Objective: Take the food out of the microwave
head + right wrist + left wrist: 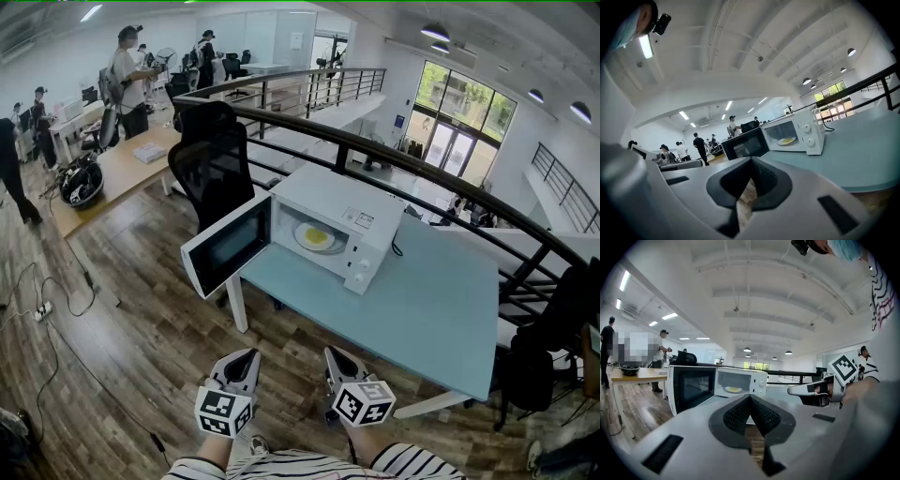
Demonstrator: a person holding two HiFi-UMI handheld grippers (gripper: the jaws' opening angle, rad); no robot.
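A white microwave point(361, 223) stands on the light-blue table point(441, 309), its door point(225, 246) swung wide open to the left. Inside lies a white plate with yellow food point(316, 237), also seen as the plate of food point(733, 389) in the left gripper view and the plate of food point(787, 140) in the right gripper view. My left gripper point(246, 359) and right gripper point(335, 359) hang side by side well in front of the table over the wooden floor. Both are shut and hold nothing, with the pads meeting in each gripper view.
A black office chair point(214, 159) stands just behind the open door. A black railing point(394, 159) runs behind the table. Several people stand by wooden desks point(122, 164) at the far left. Cables point(42, 309) lie on the wooden floor at left.
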